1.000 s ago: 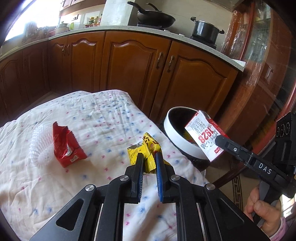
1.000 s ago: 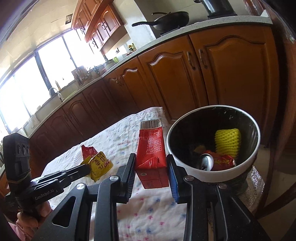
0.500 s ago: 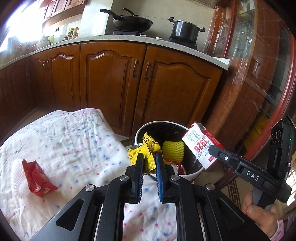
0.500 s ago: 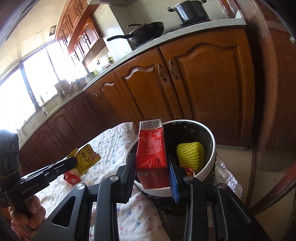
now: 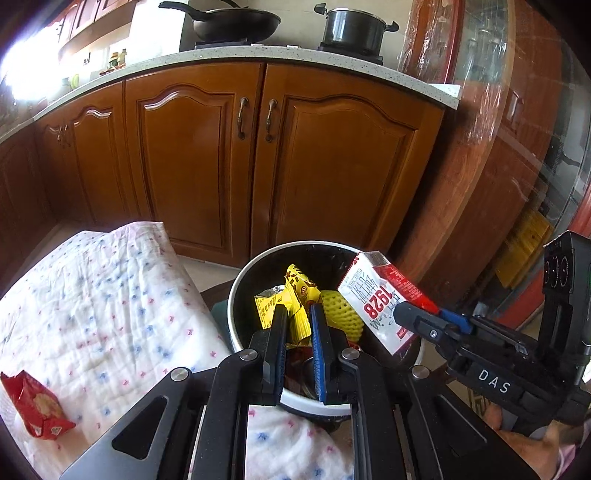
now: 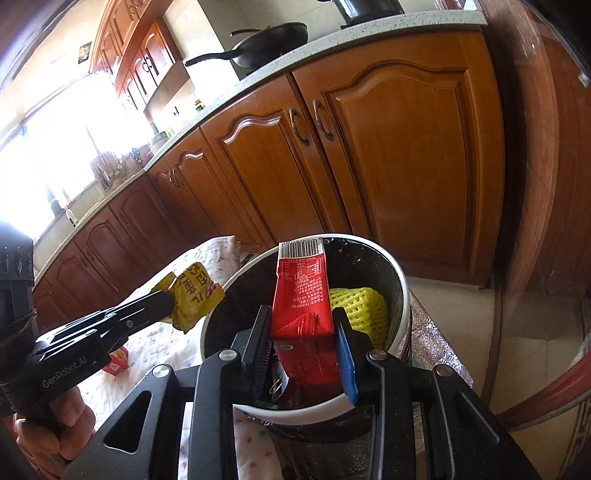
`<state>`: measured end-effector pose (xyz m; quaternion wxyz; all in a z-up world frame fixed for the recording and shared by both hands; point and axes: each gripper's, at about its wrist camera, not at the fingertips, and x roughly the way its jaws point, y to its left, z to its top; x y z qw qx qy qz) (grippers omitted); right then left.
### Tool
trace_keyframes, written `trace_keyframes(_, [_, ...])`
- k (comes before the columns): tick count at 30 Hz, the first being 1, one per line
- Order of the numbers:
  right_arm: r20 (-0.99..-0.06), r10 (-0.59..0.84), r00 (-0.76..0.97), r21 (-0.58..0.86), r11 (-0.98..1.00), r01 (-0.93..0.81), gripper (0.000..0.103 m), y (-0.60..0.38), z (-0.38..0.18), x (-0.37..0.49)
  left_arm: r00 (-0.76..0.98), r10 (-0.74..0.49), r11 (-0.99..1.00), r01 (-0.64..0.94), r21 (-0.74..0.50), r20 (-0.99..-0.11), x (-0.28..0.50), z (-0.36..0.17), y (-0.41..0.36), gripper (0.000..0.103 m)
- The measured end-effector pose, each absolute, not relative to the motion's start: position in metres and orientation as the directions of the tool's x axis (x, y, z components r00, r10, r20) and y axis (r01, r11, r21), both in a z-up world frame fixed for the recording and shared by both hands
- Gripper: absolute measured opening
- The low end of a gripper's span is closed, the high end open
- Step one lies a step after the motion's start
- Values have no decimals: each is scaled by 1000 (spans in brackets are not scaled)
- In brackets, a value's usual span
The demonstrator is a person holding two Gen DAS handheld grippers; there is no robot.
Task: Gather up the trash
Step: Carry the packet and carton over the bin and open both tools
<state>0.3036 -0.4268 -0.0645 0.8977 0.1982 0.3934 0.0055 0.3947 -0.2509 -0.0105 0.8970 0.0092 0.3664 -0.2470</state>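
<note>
Yellow wrapper (image 5: 291,306) and red carton (image 6: 304,317) hang clamped over bin (image 6: 400,295).

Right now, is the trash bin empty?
No, the trash bin already holds a yellow foam net and other scraps.

Hand-held grippers: two, left (image 5: 298,310) and right (image 6: 301,314)
Bin (image 5: 236,295): one
Yellow wrapper (image 5: 291,299): one
Carton (image 6: 303,295): one
Red packet (image 5: 35,406): one
Foam net (image 6: 360,306): one
Wok (image 5: 232,22): one
Pot (image 5: 352,26): one
</note>
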Motion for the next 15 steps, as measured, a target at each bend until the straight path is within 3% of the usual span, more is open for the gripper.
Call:
trace_keyframes(6, [-716, 170, 677, 362, 920, 152, 32, -432, -74, 310, 580, -427, 878, 451, -163, -694, 415, -26, -264, 11])
trace_keyframes(9, [-722, 178, 669, 369, 917, 154, 33, -435, -79, 315, 558, -428, 874, 455, -170, -711, 422, -31, -272, 19])
trace_keyframes(10, [-723, 183, 666, 375, 914, 156, 34, -436, -81, 316, 552, -424, 876, 451, -171, -718, 425, -32, -273, 28])
trace_keyframes(15, [-707, 202, 678, 409, 899, 159, 48, -444, -81, 318, 552, -422, 883, 431, -187, -719, 430, -32, -273, 31])
